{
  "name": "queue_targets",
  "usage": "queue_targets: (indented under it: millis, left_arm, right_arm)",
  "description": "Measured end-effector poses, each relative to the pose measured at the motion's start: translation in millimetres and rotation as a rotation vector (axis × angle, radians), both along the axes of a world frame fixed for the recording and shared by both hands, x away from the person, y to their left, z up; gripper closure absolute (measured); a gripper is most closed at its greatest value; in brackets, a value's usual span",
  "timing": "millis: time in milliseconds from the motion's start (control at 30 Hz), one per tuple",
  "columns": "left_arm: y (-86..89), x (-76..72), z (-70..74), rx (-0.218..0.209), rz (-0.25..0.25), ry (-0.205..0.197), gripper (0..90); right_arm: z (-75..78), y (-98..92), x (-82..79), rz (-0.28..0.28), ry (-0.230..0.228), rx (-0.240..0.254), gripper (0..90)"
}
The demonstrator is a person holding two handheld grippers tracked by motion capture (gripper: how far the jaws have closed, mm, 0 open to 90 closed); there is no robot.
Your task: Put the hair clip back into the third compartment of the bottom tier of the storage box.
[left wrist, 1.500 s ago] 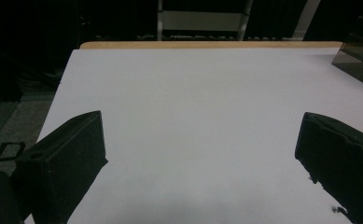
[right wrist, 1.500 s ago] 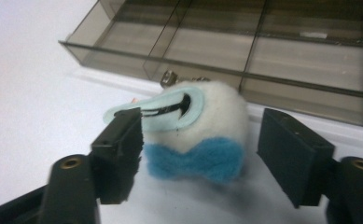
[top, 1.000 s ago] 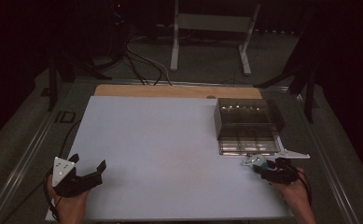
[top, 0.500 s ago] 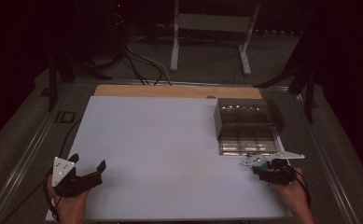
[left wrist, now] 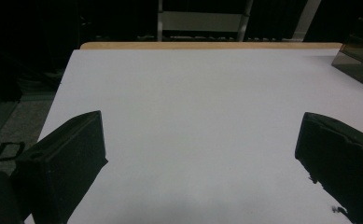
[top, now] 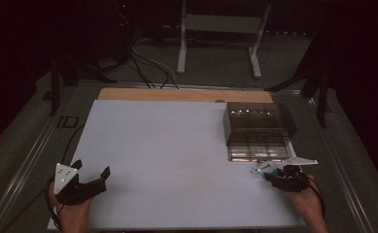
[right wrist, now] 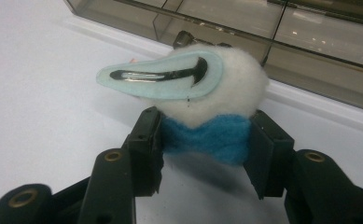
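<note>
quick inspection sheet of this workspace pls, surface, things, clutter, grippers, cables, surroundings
Surface: white board over a wooden table, bare in the middle.
Job's things: smoky clear compartment box at the right side; felt hair clip, white fluff with pale blue clip and blue bow.
Clutter: nothing seen.
Grippers: left hand-held gripper open, jaws wide apart above the near left of the board; right hand-held gripper shut on the hair clip's blue bow, just in front of the box.
Cables: black cable trailing from the left gripper; more cables on the floor beyond.
Surroundings: dark room, white stand behind the table.
</note>
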State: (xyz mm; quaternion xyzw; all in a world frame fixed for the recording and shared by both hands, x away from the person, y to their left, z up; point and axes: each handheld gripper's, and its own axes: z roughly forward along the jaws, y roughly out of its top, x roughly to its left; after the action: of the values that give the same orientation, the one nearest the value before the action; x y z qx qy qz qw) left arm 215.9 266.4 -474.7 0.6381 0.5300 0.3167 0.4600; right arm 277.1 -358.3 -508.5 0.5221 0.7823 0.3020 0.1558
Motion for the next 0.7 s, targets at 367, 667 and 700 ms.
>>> queue_targets:
  millis: [367,667,700]
  left_arm:
    - [0.1,0.1,0.0,0.0,0.0,0.0,3.3]
    - [-0.7,0.4,-0.2,0.002,-0.001,0.0,3.3]
    - [-0.7,0.5,-0.2,0.002,-0.002,0.0,3.3]
  right_arm:
    - [4.7,-0.4,-2.3,0.013,-0.011,0.046,52.0]
    - [8.0,0.8,-3.4,0.011,-0.02,0.063,51.8]
    - [8.3,0.9,-3.4,0.011,-0.021,0.065,51.8]
